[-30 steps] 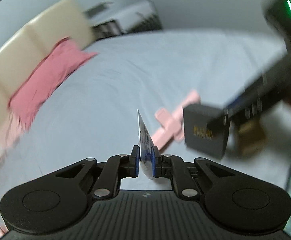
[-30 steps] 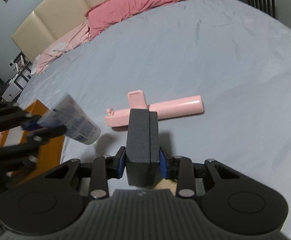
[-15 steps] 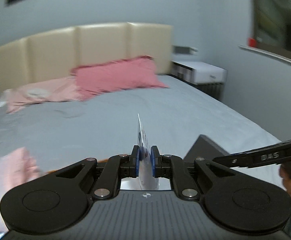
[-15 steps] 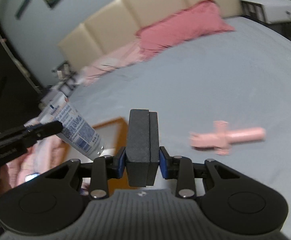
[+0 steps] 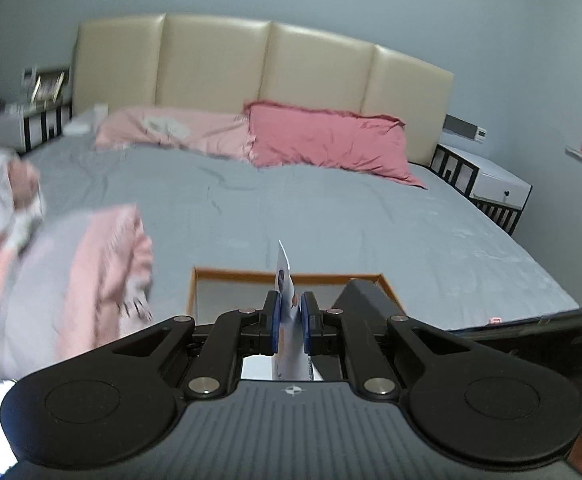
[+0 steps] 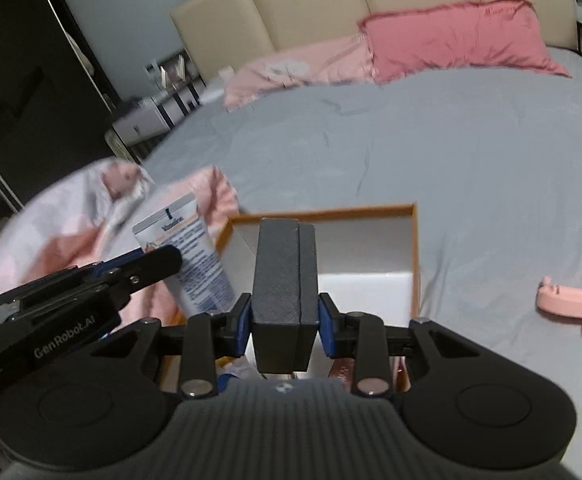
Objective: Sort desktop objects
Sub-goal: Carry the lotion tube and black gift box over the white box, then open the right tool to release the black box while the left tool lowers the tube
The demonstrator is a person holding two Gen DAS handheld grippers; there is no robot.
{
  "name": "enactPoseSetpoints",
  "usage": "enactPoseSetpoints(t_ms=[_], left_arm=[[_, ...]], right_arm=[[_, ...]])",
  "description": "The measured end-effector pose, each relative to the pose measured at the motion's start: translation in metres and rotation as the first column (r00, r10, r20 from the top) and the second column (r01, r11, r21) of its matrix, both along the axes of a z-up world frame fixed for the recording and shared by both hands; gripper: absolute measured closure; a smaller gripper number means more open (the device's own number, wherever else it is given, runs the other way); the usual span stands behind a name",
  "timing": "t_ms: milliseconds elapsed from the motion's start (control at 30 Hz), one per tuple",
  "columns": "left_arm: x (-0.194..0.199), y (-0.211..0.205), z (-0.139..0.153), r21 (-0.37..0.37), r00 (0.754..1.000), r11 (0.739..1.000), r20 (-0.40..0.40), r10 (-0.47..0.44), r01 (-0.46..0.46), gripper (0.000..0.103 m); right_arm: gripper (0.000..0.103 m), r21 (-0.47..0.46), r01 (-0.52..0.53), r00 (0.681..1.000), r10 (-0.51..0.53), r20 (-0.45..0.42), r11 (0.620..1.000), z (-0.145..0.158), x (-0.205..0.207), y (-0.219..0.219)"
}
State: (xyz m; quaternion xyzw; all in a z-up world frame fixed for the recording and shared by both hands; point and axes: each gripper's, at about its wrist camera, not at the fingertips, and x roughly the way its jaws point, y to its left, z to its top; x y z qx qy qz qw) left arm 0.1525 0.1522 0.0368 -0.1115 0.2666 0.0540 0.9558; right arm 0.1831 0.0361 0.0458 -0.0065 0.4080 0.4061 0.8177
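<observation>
Both loads had been carried over the orange-rimmed box [image 6: 414, 240], the left gripper [image 5: 289, 322] clamped on the tube [image 6: 195, 256] and the right gripper [image 6: 284, 322] clamped on the black case [image 6: 283, 280], so release seemed next.

"GenRobot.AI" on left hand-held gripper [image 6: 173, 258]

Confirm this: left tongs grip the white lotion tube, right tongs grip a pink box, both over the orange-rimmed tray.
Wrong colour: in the right wrist view the right tongs grip a black textured box, not pink. The left tongs do hold the white lotion tube, both over the orange-rimmed tray.
</observation>
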Motion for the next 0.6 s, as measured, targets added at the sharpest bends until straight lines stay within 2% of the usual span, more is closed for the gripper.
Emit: enactPoseSetpoints(t_ms=[167, 300, 467, 600], left_arm=[[0.001, 0.009, -0.031, -0.031, 0.999, 1.000, -0.047, -0.001, 0.000, 0.092], [0.000, 0.016, -0.049, -0.060, 0.995, 0.998, -0.094, -0.013, 0.007, 0.092], [-0.001, 0.020, -0.061, -0.103, 0.987, 0.995, -0.158, -0.024, 0.008, 0.092], [-0.005, 0.023, -0.062, -0.114, 0.985, 0.994, -0.174, -0.021, 0.001, 0.092]], right_arm=[[0.068, -0.114, 0.000, 1.000, -0.001, -0.011, 0.993, -0.024, 0.006, 0.028], [0.067, -0.193, 0.013, 1.000, -0.016, -0.017, 0.981, -0.038, 0.006, 0.028], [0.067, -0.257, 0.034, 0.999, -0.037, -0.006, 0.966, -0.044, 0.002, 0.034], [0.067, -0.277, 0.029, 1.000, -0.031, -0.004, 0.960, -0.044, 0.001, 0.036]])
